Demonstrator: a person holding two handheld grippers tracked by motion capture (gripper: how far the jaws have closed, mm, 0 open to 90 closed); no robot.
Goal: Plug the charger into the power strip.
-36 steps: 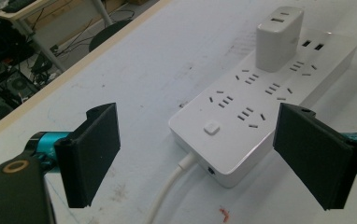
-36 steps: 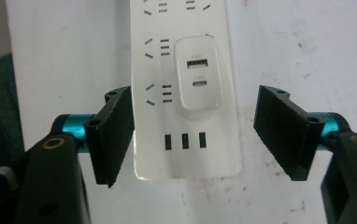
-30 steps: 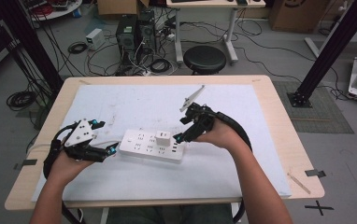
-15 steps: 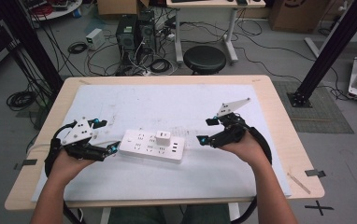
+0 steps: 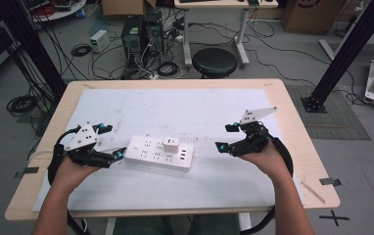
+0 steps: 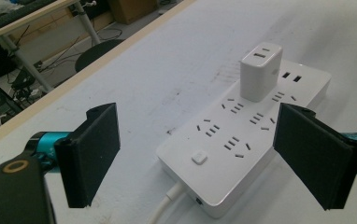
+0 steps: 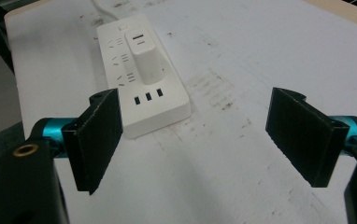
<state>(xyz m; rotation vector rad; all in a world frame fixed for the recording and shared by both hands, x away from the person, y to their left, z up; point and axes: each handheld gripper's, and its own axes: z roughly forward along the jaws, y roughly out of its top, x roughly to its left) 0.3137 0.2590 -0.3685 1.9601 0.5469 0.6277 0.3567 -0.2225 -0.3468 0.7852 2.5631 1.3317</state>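
**Both claws spread, power strip between them on the tabletop**

White power strip (image 5: 160,152) lies flat on the white sheet (image 5: 185,110) covering the tabletop (image 5: 292,105), a bit toward 7 o'clock of the sheet's centre. White charger block (image 5: 170,145) is plugged upright into one of its sockets, about mid-strip.

Left claw (image 5: 115,152) sits at 9 o'clock of the strip, tips just beside its cable end. Jaws spread wide, gripping nothing. In the left gripper view the strip's near end, with its square switch (image 6: 199,157) and white cable (image 6: 165,207), sits between the two pads (image 6: 95,151).

Right claw (image 5: 227,137) is at 3 o'clock of the strip, well apart from it, tips pointing back toward it. Jaws also spread, empty. In the right gripper view the strip's USB end (image 7: 148,99) shows at 11 o'clock, ahead of the left pad (image 7: 99,135); scuffed bare sheet lies between the pads.

Black round stool (image 5: 214,61) on the floor at 12 o'clock beyond the tabletop.
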